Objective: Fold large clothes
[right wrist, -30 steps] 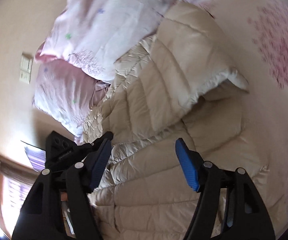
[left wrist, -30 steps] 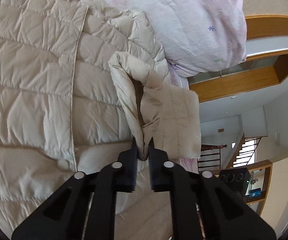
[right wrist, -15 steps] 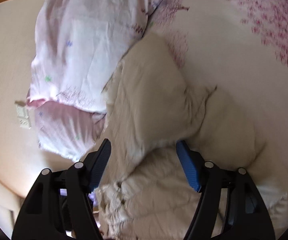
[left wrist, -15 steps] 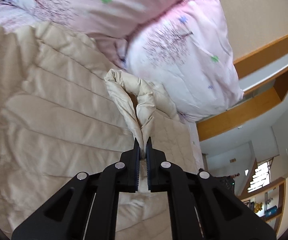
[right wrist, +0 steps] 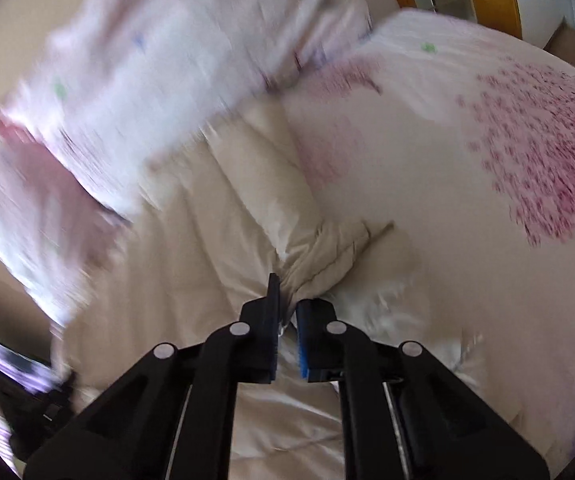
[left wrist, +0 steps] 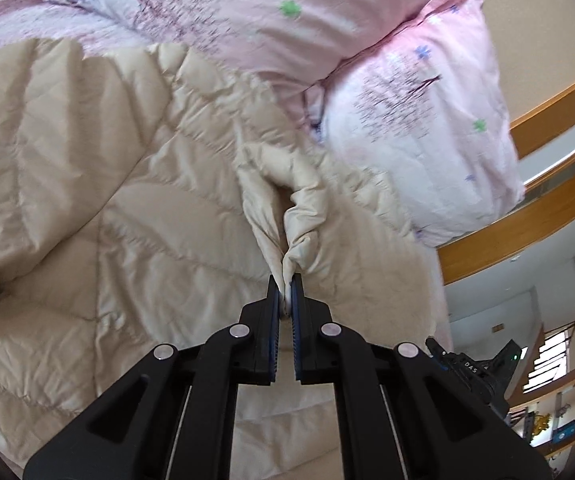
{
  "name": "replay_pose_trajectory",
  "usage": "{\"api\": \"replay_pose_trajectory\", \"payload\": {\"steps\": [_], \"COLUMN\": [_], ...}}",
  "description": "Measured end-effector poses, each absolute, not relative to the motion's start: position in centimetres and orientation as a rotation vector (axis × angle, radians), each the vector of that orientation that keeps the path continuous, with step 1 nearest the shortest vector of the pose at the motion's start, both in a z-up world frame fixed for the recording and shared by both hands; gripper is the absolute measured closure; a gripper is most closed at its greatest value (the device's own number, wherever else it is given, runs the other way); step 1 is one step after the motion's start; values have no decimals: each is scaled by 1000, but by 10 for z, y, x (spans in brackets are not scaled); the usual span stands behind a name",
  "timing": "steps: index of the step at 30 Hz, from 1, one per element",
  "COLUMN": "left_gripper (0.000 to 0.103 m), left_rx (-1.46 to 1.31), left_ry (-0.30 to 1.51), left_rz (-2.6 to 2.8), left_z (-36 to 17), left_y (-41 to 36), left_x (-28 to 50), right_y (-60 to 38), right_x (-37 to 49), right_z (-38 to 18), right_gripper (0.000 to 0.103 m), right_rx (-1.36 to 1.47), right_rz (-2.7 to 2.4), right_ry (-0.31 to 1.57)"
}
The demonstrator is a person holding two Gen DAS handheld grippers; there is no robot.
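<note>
A cream quilted down coat (left wrist: 87,184) lies spread on the bed. My left gripper (left wrist: 286,286) is shut on a bunched cuff of its sleeve (left wrist: 287,208), held over the coat's body near the pillows. In the right wrist view the coat (right wrist: 191,280) fills the lower left, and my right gripper (right wrist: 287,296) is shut on the end of the other sleeve (right wrist: 271,184), which lies toward the pillows. That view is blurred by motion.
Two pink floral pillows (left wrist: 419,128) lie at the bed's head, also in the right wrist view (right wrist: 135,80). The floral bedsheet (right wrist: 487,168) stretches right of the coat. A wooden headboard (left wrist: 527,216) and shelves (left wrist: 547,428) stand beyond.
My right gripper, open before, has come down and shut on the sleeve end. My left gripper has carried its sleeve across the coat toward the pillows.
</note>
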State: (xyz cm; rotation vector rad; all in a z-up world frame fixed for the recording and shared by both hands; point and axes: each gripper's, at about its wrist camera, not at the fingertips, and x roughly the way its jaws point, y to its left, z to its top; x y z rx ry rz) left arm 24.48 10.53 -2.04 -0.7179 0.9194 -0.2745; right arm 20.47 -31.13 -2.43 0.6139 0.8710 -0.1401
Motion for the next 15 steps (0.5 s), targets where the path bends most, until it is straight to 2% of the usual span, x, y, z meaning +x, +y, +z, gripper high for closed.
{"api": "replay_pose_trajectory", "payload": {"steps": [2,4,6,7,9,11,15], "left_gripper": [98,97,85,80,59,52,38], "left_rx": [-718,-720,-717,-719,-730,-723,-692], "left_ry": [957,987,993,994,984,964,908], "left_rz": [-264,-254,-247,-243,-242,-240,-250], "left_z": [-29,-34,-35,-34,-29,-21,1], "left_y": [105,106,107,109,113,117,128], "left_x": [245,246,246,245,242,236,210], "right_y": [-307,-302,-295,-288,-267,-236,-161], "right_x": [206,203,196,194,189,191,214], "right_z": [-25,-17,-2,5,22,33,32], "right_gripper": [86,62,52,52,53,53,63], "right_rx": [556,503,457,432,374,302,157], "right_rz": [-163,-189,-211,-212,-153,-35,220], "right_ry": [894,912,907,903,884,887,952]}}
